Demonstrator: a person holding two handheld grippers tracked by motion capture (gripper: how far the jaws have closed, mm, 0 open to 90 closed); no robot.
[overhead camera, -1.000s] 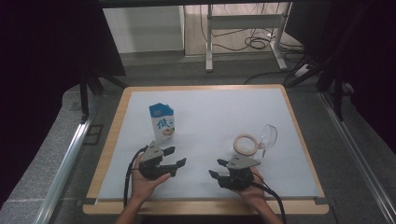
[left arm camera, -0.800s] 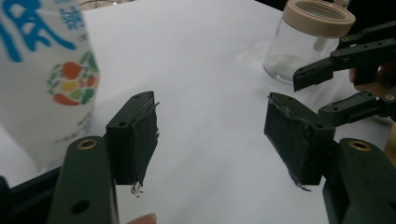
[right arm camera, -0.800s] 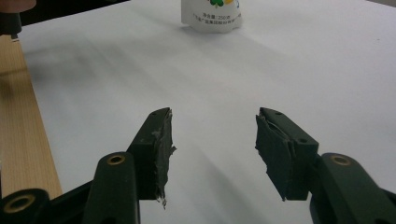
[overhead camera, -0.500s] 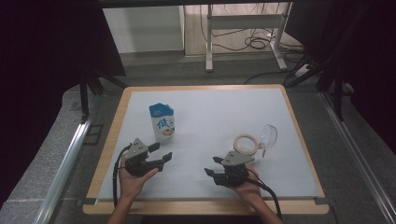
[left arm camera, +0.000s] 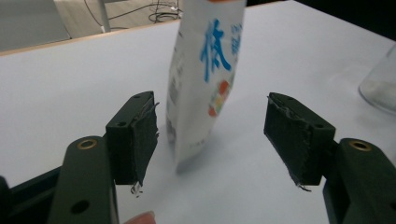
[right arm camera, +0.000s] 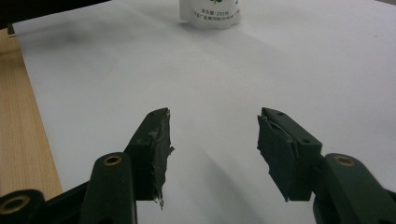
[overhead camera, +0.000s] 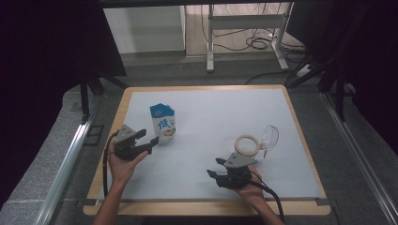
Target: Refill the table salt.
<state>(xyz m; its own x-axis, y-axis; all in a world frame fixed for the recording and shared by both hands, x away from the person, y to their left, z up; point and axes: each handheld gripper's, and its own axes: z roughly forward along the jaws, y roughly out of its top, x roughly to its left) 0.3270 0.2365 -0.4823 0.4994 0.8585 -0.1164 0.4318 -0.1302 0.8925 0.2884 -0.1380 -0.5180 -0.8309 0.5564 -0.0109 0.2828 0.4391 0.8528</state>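
Note:
A blue and white milk carton (overhead camera: 163, 123) stands upright on the left part of the white sheet (overhead camera: 225, 112). My left gripper (overhead camera: 149, 137) is just left of it, jaws open and pointing at its lower side. In the left gripper view the carton (left arm camera: 205, 70) stands just beyond the open pads (left arm camera: 140, 135), touching neither. My right gripper (overhead camera: 213, 167) rests open near the front edge, pointing left, with bare sheet between its jaws (right arm camera: 212, 116). The carton's base (right arm camera: 210, 11) shows far ahead of it.
A tape roll (overhead camera: 247, 144) lies right behind my right hand, with a clear glass (overhead camera: 269, 137) on its side against it. The glass (left arm camera: 380, 84) also shows at the right edge of the left gripper view. A wooden table rim (overhead camera: 300, 122) frames the sheet.
My left hand has moved left and away from the front edge, ending beside the carton with its jaws toward it. The right hand has stayed about where it was.

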